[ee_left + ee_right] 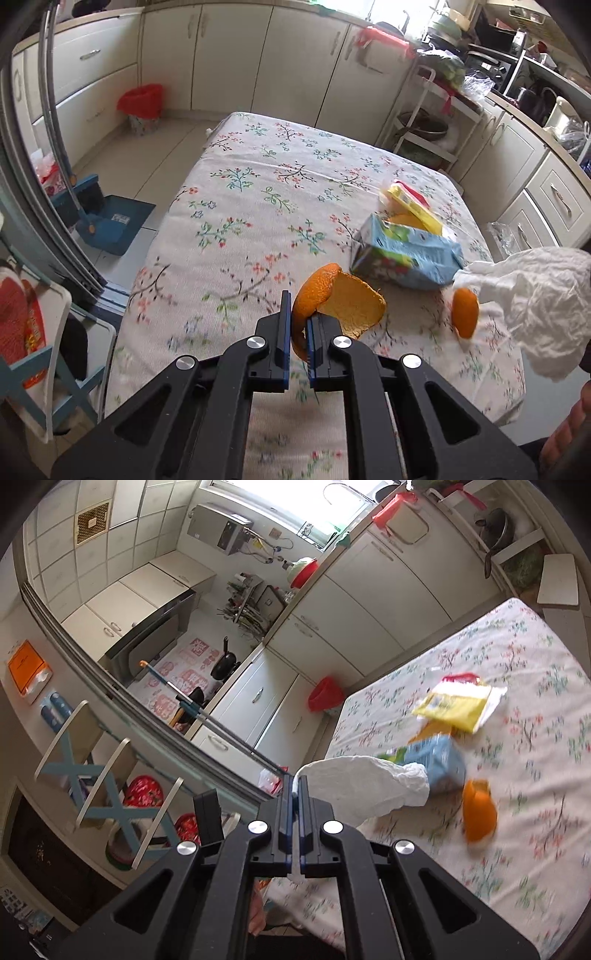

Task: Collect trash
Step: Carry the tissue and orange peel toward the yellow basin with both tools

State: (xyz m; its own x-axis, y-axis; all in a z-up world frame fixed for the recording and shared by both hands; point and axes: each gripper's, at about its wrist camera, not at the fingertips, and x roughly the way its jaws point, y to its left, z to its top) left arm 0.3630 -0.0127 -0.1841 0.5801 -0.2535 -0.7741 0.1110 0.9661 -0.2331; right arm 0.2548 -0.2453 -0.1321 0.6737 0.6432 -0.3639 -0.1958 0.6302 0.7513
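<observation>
A: Progress? Quick.

B: Partway, I'd say. Left gripper (297,325) is pinching a big orange peel (340,295), lifted just over the floral table (240,177). Right gripper (295,797) is clamped tight on a crumpled white tissue (369,786), also off the table.

A: What's left?

B: On the cloth: a small orange peel piece (464,314) at about 3 o'clock from the left claw, a crushed blue carton (406,254) at 1 o'clock, and a yellow wrapper (413,206) beyond it, same direction. None bagged yet. Red-lined bin (142,107) sits on the floor at 11 o'clock, well apart from the table.

A: Pose?

B: Left points forward along the table, roughly level, peel sticking up between the pads. Right is rolled hard, the room looks tilted in its view; it aims off the table's edge toward the cabinets, tissue trailing toward 2 o'clock. Right view's blurry, likely mid-swing.

A: Next?

B: Both loads probably go to the bin.
</observation>
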